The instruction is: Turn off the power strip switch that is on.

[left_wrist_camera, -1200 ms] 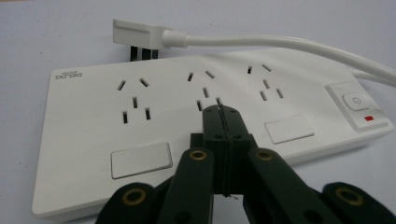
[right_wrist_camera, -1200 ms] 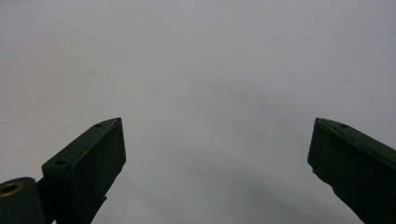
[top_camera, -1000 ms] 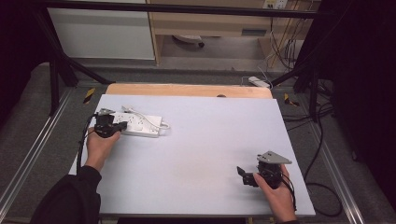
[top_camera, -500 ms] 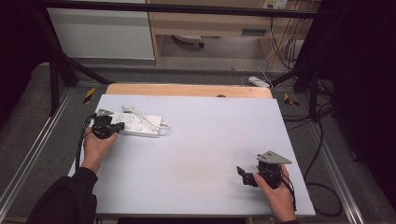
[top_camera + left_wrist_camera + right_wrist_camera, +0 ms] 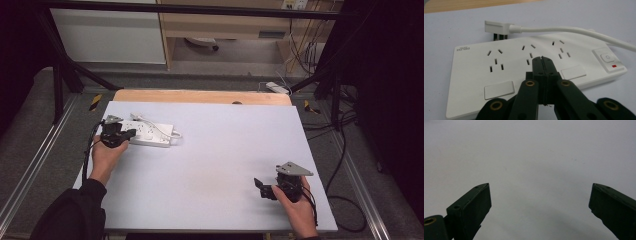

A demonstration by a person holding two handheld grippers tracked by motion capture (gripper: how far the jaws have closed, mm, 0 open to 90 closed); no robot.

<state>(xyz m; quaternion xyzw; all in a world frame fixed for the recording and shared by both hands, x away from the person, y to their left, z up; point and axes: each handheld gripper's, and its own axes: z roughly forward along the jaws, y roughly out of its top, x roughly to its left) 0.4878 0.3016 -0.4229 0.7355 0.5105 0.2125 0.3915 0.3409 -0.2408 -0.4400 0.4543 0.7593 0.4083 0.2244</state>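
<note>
- Near the table's (image 5: 210, 165) far-left corner, the left gripper (image 5: 541, 59), jaws pressed together and empty, hovers over the white power strip (image 5: 506, 72).
- Its plug (image 5: 496, 27) lies loose behind it, apparently not yet handled.
- Right gripper (image 5: 540, 202) waits wide open, holding nothing, near the near-right corner.

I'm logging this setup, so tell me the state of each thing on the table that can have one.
White plastic power strip: lying flat, sockets empty.
White plug on its cord: unplugged, lying behind the strip.
Left tool: shut, over the strip, holding nothing.
Right tool: open, empty.
</note>
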